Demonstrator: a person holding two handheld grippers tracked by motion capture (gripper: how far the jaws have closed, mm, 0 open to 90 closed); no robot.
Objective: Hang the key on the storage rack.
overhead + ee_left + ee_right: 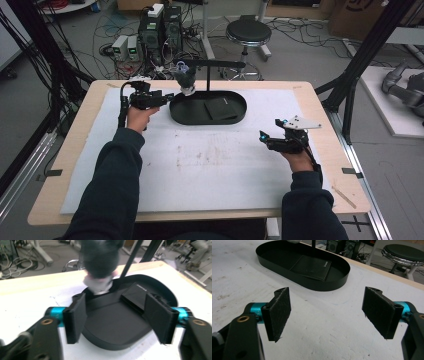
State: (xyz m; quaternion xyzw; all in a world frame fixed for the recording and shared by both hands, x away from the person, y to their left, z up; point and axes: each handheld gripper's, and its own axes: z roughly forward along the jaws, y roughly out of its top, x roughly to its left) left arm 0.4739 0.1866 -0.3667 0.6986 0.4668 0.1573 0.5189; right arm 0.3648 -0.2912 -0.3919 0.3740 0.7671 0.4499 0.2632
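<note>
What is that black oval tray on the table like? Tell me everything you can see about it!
The black oval tray is shallow, with a low upright wall all around and a flat floor. It looks like matte plastic or metal. It lies flat on the white mat, toward the far side of the table. A flat black wallet-like case lies inside it, and a thin black post rises from its far edge. The open left gripper is near its left end.
</note>
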